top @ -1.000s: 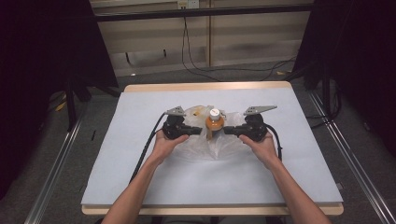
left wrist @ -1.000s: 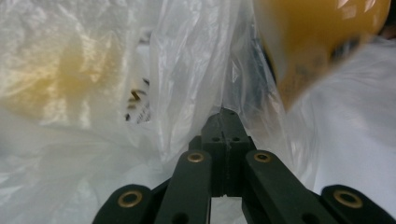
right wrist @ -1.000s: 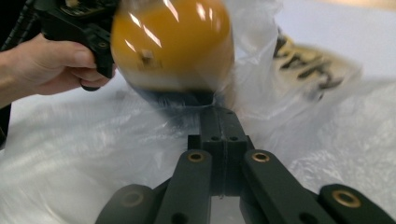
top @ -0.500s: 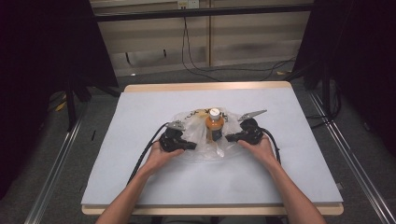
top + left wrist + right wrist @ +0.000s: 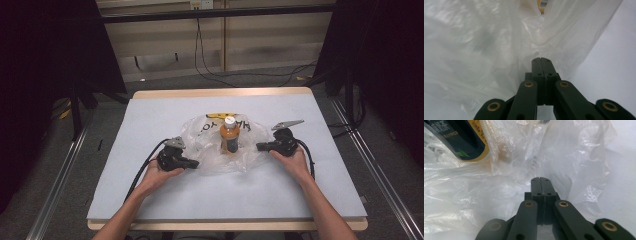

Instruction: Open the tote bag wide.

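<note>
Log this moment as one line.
left tool shut on bag | right tool shut on bag | bottle upright in bag

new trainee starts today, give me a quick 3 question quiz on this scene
1. True or false: the bottle stands upright on the plastic bag.
2. How do the jaws of the left gripper stand? A) wide open B) shut C) hidden
3. Fill in: the bottle's cap is ____ in colour.

Key
1. True.
2. B; in the left gripper view they meet, with the bag right at their tips. The right gripper looks the same in its own view.
3. White.
</note>
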Demonstrator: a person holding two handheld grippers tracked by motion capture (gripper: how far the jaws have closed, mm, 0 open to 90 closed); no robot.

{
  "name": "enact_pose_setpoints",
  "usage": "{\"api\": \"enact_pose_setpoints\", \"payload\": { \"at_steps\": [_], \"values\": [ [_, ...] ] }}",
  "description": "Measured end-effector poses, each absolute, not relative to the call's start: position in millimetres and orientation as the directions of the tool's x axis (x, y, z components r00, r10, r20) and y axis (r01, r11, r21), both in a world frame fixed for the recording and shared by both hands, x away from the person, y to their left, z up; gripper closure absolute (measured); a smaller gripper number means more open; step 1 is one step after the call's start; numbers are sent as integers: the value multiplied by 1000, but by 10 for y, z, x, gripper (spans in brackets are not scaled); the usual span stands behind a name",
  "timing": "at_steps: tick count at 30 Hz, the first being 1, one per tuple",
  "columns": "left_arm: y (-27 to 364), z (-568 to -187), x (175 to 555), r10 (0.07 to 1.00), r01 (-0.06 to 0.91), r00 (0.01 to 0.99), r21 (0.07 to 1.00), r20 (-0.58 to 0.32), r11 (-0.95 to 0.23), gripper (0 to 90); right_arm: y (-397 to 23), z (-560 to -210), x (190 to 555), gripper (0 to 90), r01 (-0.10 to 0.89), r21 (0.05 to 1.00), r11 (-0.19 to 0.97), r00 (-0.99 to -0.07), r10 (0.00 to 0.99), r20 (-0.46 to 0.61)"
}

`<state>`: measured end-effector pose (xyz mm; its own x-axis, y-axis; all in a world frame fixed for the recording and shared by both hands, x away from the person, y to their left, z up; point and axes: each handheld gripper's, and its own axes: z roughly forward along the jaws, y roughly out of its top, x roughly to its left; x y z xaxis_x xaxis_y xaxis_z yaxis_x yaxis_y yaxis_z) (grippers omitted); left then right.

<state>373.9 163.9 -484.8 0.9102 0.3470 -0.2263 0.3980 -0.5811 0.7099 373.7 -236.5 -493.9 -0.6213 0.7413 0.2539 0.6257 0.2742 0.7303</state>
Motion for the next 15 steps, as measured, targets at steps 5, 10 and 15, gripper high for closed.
{"api": "enact_pose_setpoints", "payload": {
  "at_steps": [5,10,15],
  "values": [
    [1614,-4735,3676,339,378,917,739,-213,-558,900,-2304,-4864,3716,900,604,750,271,-637,729,249],
    [1571,-4509,3601,338,357,919,789,-201,-501,900,-2271,-4698,3686,900,571,783,247,-656,711,254],
    [1521,-4318,3595,327,330,927,817,-185,-473,900,-2251,-4507,3665,900,536,813,229,-677,692,251]
  ]
}}
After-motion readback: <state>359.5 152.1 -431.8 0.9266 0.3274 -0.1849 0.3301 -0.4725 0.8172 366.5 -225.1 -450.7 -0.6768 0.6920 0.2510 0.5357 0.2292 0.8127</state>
